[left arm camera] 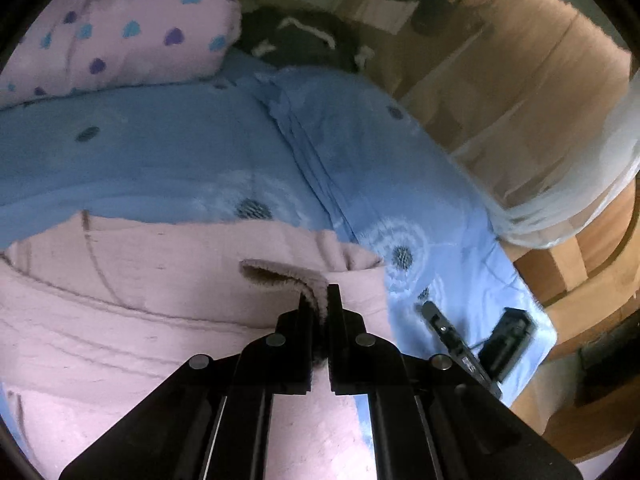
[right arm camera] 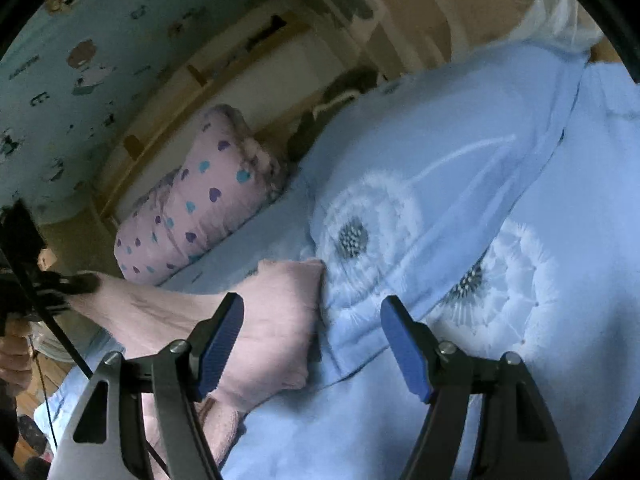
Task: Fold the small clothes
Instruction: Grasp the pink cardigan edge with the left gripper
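A small pale pink garment [left arm camera: 160,300] lies on the blue bedspread [left arm camera: 160,160]. My left gripper [left arm camera: 320,300] is shut on a lifted edge of the garment, whose fuzzy lining curls up between the fingertips. In the right wrist view the pink garment [right arm camera: 272,320] is pulled up towards the left gripper [right arm camera: 80,282] at the left edge. My right gripper [right arm camera: 312,320] is open and empty, above the garment's right edge and the bedspread [right arm camera: 520,320].
A pink pillow with hearts [left arm camera: 120,32] lies at the head of the bed, also in the right wrist view [right arm camera: 200,200]. Dark clothing [left arm camera: 296,40] sits behind it. Wooden floor [left arm camera: 520,100] lies to the right. The right gripper's body [left arm camera: 504,340] shows over the bed edge.
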A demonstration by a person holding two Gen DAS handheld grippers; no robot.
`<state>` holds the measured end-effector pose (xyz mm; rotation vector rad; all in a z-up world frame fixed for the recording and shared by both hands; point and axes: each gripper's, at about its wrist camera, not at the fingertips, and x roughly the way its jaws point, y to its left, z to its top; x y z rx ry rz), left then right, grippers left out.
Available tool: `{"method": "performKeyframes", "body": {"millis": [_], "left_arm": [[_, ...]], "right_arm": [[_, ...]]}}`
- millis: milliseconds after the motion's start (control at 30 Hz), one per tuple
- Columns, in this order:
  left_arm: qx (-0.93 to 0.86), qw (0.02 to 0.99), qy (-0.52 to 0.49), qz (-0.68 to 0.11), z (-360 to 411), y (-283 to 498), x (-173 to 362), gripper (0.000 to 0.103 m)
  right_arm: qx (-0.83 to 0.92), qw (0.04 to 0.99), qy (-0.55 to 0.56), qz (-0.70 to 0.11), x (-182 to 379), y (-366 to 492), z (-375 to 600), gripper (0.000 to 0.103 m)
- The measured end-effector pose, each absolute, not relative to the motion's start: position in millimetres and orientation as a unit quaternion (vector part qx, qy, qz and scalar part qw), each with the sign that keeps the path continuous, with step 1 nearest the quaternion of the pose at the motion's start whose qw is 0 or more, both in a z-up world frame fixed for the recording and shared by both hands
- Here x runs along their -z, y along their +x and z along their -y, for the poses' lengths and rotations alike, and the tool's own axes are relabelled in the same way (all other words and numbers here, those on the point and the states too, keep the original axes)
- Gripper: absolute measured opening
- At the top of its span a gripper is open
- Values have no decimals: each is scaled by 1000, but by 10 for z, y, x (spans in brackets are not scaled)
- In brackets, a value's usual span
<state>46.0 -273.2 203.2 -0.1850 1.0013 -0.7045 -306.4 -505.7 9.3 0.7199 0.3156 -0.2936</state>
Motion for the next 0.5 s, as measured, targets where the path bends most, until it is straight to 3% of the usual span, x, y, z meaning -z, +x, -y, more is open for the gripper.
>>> {"method": "performKeyframes", "body": {"millis": [133, 233, 500], "left_arm": [[337, 799, -146, -475, 2250, 454, -2108, 0], [321, 819, -130, -457, 1964, 423, -2137, 0], [262, 820, -145, -488, 1247, 634, -1661, 0]], "right_arm": [[155, 888, 397, -172, 77, -3061, 5217, 76], [154, 885, 402, -175, 121, -3060, 5241, 76], [156, 882, 407, -182, 174, -3049, 5273, 75]]}}
